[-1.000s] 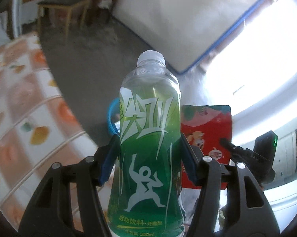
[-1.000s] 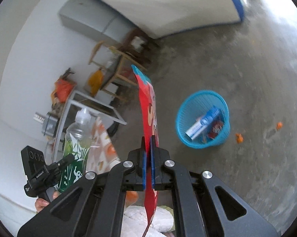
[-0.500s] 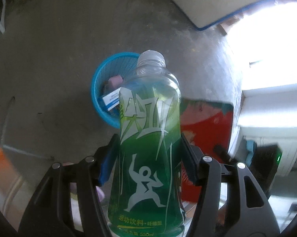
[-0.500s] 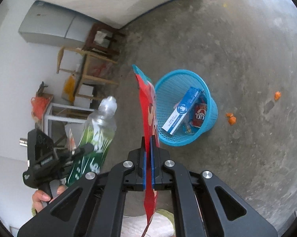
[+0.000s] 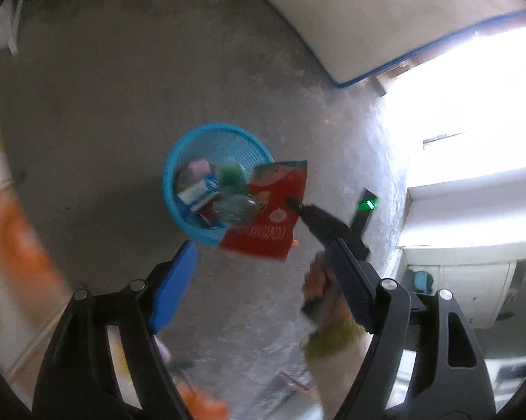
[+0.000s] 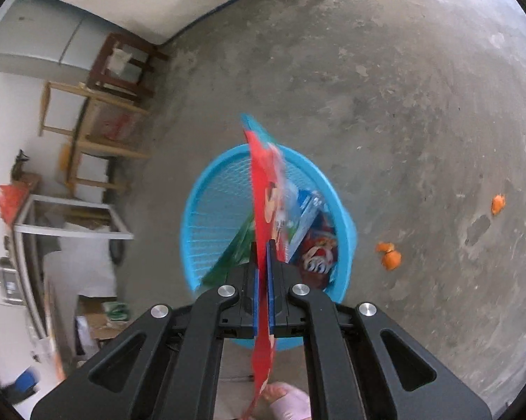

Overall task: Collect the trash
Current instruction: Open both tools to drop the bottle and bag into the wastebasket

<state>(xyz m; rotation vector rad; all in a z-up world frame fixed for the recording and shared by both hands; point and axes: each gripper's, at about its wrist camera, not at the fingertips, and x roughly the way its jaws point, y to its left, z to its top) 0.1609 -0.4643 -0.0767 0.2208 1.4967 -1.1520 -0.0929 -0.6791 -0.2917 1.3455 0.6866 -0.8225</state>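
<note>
Two hand-held grippers: left (image 5: 263, 280) opening, nothing btwn jaws; right (image 6: 262, 266) clamps red packet (image 6: 264, 192), frame centre, over blue basket (image 6: 207, 217).

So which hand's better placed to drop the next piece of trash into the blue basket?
Right. The right gripper is shut on the red packet above the blue basket; the left gripper is opening, empty.

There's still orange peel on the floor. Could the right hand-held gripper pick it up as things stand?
Probably not yet. The right hand-held gripper is shut on the red wrapper above the basket; the peel lies clear on the floor beside it.
</note>
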